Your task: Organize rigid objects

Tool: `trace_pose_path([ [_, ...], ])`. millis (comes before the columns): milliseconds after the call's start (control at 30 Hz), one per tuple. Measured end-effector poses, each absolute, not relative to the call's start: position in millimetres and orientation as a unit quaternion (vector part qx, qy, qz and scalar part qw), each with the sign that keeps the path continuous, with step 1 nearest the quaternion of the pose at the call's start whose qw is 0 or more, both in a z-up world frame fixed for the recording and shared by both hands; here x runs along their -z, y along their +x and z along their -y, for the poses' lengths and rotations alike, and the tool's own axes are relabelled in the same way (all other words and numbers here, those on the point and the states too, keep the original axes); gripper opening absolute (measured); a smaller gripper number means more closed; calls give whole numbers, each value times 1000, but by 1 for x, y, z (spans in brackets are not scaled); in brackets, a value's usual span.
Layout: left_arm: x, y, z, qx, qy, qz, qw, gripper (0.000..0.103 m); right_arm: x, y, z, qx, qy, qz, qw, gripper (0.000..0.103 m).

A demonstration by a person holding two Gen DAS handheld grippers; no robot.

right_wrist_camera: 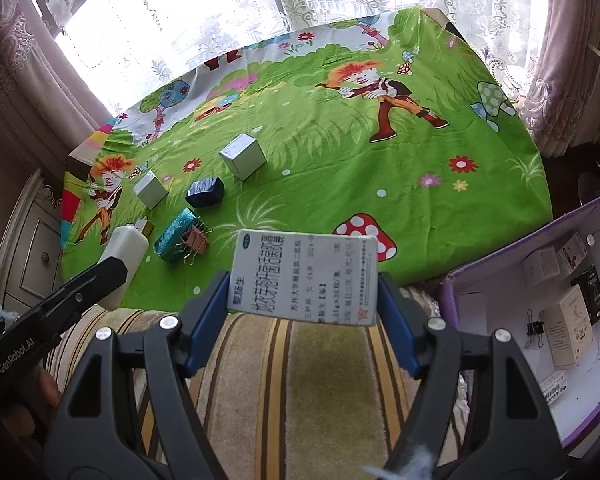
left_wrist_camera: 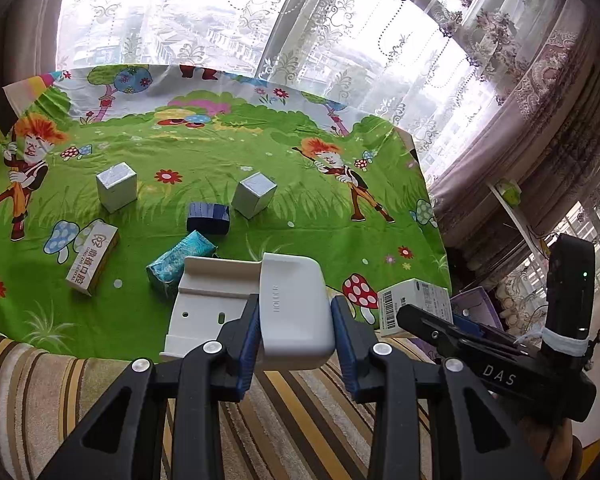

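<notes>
Right now both grippers are loaded. The left gripper has its jaws clamped on the sides of a white plastic holder, a rounded block with a flat bracket plate sticking out to its left; it is held above the near edge of the green cartoon cloth where the cloth meets the striped rug. The right gripper has its jaws pressed against both short sides of a white medicine box printed with Chinese text, held flat and facing the camera, over the same near edge of the cloth.

On the cloth, well ahead of both grippers, stand two silver cubes, apart from each other. Between and a little nearer lies a dark blue box. Just in front of it a teal patterned box lies tilted, and in the right wrist view a cluster of brown binder clips touches its near end. A small white and orange carton lies to the left of the teal box.

To the right, off the cloth, an open purple bin sits on the rug. Inside it are several small cartons in white, cream and black, plus a black binder clip.
</notes>
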State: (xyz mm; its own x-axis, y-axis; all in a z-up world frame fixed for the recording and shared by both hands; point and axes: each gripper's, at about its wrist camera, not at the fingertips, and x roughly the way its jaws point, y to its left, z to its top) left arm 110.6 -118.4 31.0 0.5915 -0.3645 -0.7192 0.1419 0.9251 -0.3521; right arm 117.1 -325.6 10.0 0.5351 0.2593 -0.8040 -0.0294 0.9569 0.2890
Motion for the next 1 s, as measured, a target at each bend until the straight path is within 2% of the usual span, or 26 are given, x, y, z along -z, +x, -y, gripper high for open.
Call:
trace_pose_path([
  [533,-26,78,232,284,-73,-487,823,36,-17,61,427,-7,109,-459,882,75],
  [1000,-18,44,310,367,2,-511,777,36,-11,28,502,55,141,-458,876,75],
])
